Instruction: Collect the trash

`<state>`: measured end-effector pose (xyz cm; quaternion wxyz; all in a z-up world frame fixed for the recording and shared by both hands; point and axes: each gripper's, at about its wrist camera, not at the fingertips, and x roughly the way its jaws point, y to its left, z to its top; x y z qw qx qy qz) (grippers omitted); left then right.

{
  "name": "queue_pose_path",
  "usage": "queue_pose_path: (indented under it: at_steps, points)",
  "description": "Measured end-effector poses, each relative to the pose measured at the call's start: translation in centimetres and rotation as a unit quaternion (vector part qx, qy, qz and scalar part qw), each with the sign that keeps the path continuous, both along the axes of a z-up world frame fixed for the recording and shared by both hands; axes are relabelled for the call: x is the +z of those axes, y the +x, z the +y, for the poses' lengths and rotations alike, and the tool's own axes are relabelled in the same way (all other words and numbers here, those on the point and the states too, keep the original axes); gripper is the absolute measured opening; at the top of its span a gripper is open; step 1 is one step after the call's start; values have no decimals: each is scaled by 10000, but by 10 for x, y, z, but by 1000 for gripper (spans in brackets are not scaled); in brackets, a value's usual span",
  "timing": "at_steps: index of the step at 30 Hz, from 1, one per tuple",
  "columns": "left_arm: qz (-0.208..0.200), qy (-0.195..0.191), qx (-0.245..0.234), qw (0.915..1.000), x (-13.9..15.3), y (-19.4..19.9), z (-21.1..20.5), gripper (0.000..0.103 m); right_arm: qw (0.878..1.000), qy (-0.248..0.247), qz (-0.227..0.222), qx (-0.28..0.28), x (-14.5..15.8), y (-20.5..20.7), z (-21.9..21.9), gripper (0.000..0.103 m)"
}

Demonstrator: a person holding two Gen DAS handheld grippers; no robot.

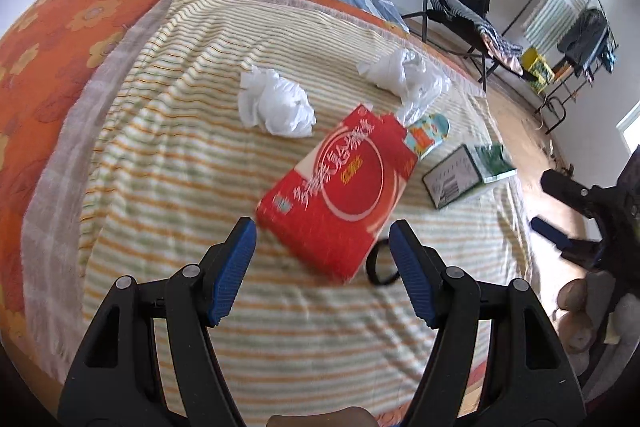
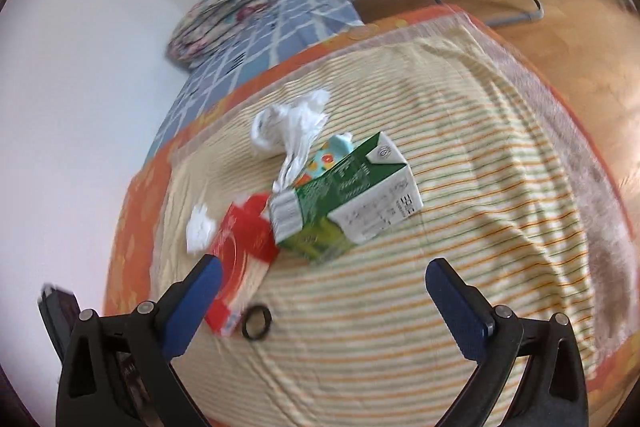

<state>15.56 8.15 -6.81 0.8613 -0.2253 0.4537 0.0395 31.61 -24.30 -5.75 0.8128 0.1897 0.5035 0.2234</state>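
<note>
The red box (image 1: 340,187) carries white and yellow lettering inside a white ring, too blurred to read. The green-and-white carton (image 2: 352,195), just beside the red box, bears a printed white panel with small dark marks and a round emblem on its gable; none is legible.

A bed (image 1: 60,75) under a striped blanket (image 1: 200,187) carries a red box (image 1: 336,187), a green carton (image 1: 460,175), two crumpled tissues (image 1: 276,103), a plastic bag (image 1: 416,75) and a black ring (image 1: 380,263).
</note>
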Motion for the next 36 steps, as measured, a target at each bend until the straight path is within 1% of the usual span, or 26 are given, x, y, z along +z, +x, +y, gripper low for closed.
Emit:
queue_pose_path:
  at_steps: [2,6,9,10,11,13,15,17,18,21,24,27,30,33,35,36]
  points:
    - [4,-187,116,9998,-4,7,5,71,9991,197,267,-250,-9,11,-1,103]
    - [81,-565,325,9978,-13,19,15,71,9969,290,495,-547,-19,28,0,103]
    - [44,-566,316,9979,-14,26,16,72,9957,299,497,-720,-20,39,0,103]
    - [41,-549,271,9981,-14,30,15,73,9954,294,491,-763,-21,43,0,103]
    - [39,-520,241,9983,-14,33,15,76,9952,272,502,-796,-22,47,-1,103]
    - [28,-450,234,9987,-14,35,16,77,9945,224,556,-860,-25,54,-1,103]
    - [12,-360,228,9991,-14,39,18,77,9927,268,699,-942,-31,58,-3,103]
    - [5,-292,301,9991,-14,42,22,77,9902,422,915,-968,-39,61,-4,103]
    - [-9,-312,350,9989,-15,43,25,77,9896,444,956,-976,-42,62,-4,103]
    - [21,-562,386,9977,-21,47,31,77,9896,418,986,-962,-46,64,0,103]
    - [123,-813,197,9964,-29,51,27,77,9902,384,967,-936,-49,69,5,103]
    - [193,-924,-66,9955,-32,50,17,77,9913,328,927,-877,-50,75,11,103]
    - [228,-843,-355,9955,-30,49,5,77,9918,256,940,-823,-52,79,14,103]
    - [319,-863,-672,9935,-29,46,-6,77,9922,101,926,-830,-55,82,14,102]
    - [353,-750,-801,9933,-27,44,-14,77,9929,-77,894,-782,-56,85,13,98]
    - [356,-638,-823,9939,-25,44,-17,77,9934,-82,879,-735,-57,85,12,93]
